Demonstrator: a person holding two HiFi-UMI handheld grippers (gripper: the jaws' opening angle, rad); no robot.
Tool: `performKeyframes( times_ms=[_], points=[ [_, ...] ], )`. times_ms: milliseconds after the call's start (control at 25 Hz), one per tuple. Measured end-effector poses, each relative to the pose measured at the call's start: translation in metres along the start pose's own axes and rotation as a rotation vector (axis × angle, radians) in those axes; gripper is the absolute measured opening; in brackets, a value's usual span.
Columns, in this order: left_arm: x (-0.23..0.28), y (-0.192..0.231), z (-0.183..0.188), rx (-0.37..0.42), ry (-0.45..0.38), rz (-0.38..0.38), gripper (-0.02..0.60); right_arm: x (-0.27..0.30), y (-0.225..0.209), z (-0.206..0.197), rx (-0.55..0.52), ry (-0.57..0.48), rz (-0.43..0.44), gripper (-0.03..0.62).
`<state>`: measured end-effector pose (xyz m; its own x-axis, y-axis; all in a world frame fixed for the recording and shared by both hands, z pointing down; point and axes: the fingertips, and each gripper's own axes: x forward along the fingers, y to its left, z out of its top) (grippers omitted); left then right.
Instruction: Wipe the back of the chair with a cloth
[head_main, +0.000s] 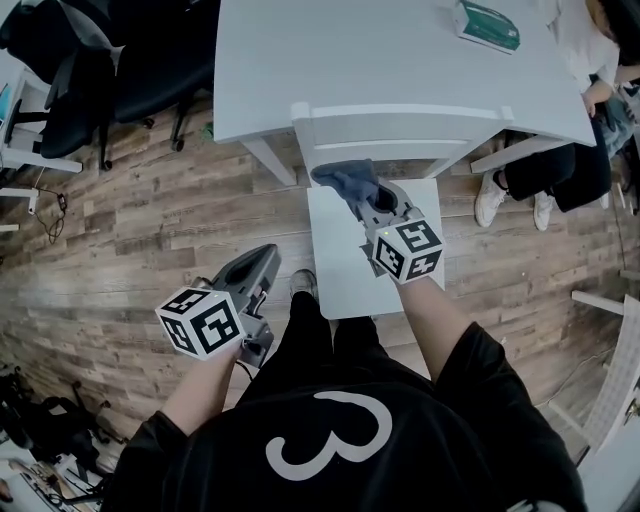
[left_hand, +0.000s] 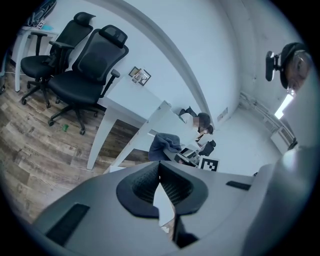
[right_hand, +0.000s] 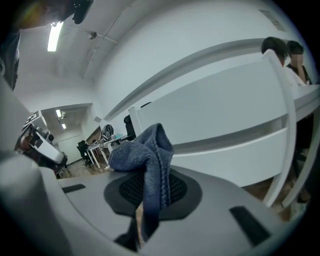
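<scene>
Currently on record:

- Chair: white painted wooden chair (head_main: 345, 270) with a slatted back, drawn up to the near edge of a pale grey table (head_main: 300, 60). Its back is on the far side and its seat faces the person.
- Cloth: blue-grey terry cloth (right_hand: 142, 155), bunched, just in front of the chair back towards its left end. Whether it touches the rail cannot be told.
- Right gripper (right_hand: 150, 195): jaws closed on a narrow fold of the cloth, with the rest of the cloth mounded above them.
- Left gripper (left_hand: 162, 192): jaws drawn together with nothing between them. It hangs over the wood-plank floor (head_main: 150, 220), near and left of the chair and well apart from it.
- Also present: black office chairs (head_main: 120, 60) at far left, and a green packet (head_main: 487, 25) on the table.

Hazards, as judged:
- The grip holds only a thin fold, so dragging along the rail may pull the cloth free.
- The cloth is bunched, so little of it may meet the back.
- The chair is unbraced, and pressure may push it against the table.
- The gripper's hard nose could knock the slats.
</scene>
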<state>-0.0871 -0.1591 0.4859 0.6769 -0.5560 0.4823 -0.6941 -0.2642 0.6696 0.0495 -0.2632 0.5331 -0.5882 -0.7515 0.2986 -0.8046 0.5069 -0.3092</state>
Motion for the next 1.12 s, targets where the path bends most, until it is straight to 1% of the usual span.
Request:
performKeyframes(
  times_ms=[240, 480, 880, 1120],
  points=[
    [-0.002, 0.031, 0.020, 0.023, 0.034, 0.008, 0.014, 0.036, 0.000, -0.017, 0.039, 0.013, -0.042, 0.048],
    [-0.001, 0.050, 0.029, 0.045, 0.070, 0.009, 0.014, 0.058, -0.006, -0.037, 0.093, 0.023, -0.097, 0.048],
    [0.007, 0.052, 0.032, 0.059, 0.093, 0.002, 0.014, 0.076, -0.014, -0.039, 0.114, 0.021, -0.119, 0.048],
    [0.010, 0.048, 0.028, 0.067, 0.099, 0.002, 0.014, 0.079, -0.017, -0.040, 0.103, 0.026, -0.130, 0.048]
  ],
)
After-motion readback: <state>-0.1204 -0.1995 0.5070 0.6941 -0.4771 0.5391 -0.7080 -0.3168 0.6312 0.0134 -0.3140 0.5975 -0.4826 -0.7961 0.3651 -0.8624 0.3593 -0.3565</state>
